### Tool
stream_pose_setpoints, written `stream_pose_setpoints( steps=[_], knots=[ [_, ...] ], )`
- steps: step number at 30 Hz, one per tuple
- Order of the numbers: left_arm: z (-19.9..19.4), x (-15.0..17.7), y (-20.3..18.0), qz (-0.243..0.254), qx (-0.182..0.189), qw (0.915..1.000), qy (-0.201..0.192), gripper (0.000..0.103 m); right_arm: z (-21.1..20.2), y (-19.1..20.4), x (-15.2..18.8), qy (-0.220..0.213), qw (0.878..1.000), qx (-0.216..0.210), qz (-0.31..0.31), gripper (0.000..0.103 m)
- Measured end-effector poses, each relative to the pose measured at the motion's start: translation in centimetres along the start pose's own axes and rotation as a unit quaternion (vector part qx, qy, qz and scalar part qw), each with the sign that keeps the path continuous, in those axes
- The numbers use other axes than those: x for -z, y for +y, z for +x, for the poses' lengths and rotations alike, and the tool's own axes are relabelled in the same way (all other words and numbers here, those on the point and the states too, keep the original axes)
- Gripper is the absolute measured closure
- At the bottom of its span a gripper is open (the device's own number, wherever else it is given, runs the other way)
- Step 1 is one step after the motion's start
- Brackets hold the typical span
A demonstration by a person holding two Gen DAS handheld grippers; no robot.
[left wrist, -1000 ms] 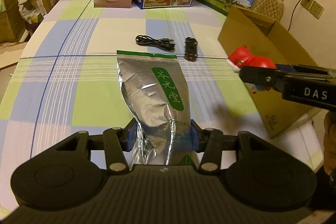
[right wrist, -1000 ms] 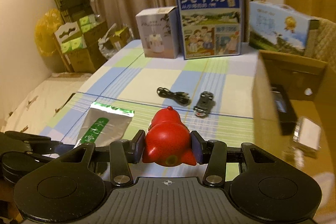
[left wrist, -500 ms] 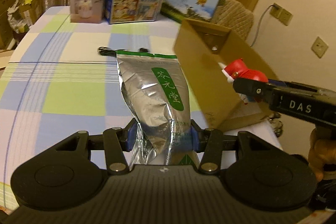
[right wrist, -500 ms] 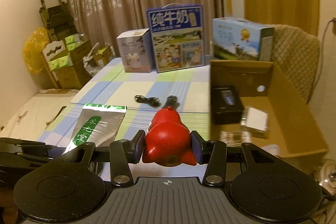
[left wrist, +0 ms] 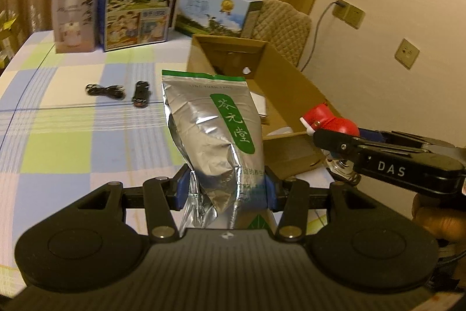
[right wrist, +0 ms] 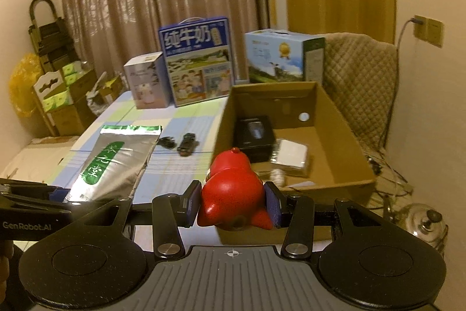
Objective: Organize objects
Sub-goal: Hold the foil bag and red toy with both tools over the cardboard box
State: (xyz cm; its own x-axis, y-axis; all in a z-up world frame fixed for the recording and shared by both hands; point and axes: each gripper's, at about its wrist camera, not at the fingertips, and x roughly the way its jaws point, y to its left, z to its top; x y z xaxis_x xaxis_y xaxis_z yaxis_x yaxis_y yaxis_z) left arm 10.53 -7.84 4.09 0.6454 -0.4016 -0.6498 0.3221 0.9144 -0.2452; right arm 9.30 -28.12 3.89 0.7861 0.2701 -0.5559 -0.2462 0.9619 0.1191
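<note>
A: Silver foil pouch [left wrist: 215, 136] with the green label sits pinched in your left gripper [left wrist: 222, 190], fingers [left wrist: 182, 188] clamping its lower end, pouch lifted off the checked desk [left wrist: 72, 136].

B: And your right?

A: Your right gripper [right wrist: 233, 201] squeezes the red figurine [right wrist: 233, 188] between its blue pads, held at the near left corner of the open cardboard box [right wrist: 343, 136].

B: Box contents?

A: Black case [right wrist: 254, 136] and a white packet [right wrist: 291, 155] lie inside; something small beside them, too blurry to tell.

B: What remains on your desk?

A: Black cable [left wrist: 106, 89] and a small dark toy car [left wrist: 141, 93], side by side, near the box. Milk cartons [right wrist: 198, 61] and a white carton [right wrist: 147, 80] stand at the far edge.
</note>
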Motion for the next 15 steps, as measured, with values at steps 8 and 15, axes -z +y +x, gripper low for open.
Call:
stream_pose_setpoints(
  steps=[8, 15],
  knots=[
    [1.6, -0.7, -2.7, 0.016, 0.019, 0.9997, 0.007, 0.059, -1.1, -3.1, -0.2, -0.007, 1.0, 0.02, 0.013, 0.06],
    [3.2, -2.8, -4.5, 0.023, 0.029, 0.9993, 0.007, 0.059, -1.1, -5.5, -1.3, -0.012, 0.999, 0.03, 0.015, 0.06]
  ],
)
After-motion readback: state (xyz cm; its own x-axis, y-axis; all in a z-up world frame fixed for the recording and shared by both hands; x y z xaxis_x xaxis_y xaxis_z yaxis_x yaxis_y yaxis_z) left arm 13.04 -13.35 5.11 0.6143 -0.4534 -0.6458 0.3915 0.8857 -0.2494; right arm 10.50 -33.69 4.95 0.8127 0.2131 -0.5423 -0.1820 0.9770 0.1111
